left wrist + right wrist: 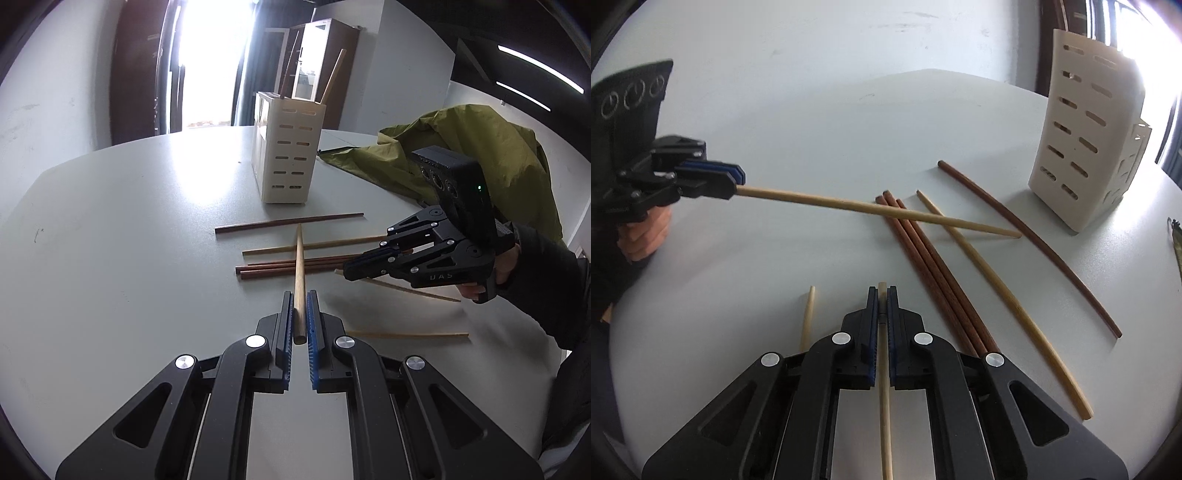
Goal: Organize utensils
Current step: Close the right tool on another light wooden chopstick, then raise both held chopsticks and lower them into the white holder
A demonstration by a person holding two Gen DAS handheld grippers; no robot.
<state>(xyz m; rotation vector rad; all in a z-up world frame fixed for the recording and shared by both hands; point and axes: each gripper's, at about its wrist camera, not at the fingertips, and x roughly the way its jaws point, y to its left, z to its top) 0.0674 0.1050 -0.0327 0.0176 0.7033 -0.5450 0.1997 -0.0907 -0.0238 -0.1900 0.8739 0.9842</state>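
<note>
Grey tabletop (110, 258) carries loose chopsticks (923, 266) before the slotted holder (286, 151), and I have each gripper, left (299, 317) and right (882, 306), clamped on a pale chopstick (299, 273), presumably to drop them in upright.

We see pale and dark wooden chopsticks (1003, 291) (smooth, matt), a matt cream plastic holder (286, 153), and crinkled olive cloth (476, 147).

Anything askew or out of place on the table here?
Yes. Loose chopsticks lie scattered and crossed on the table beside the white holder: three dark ones bunched, one dark and one light splayed apart. No damage visible.
</note>
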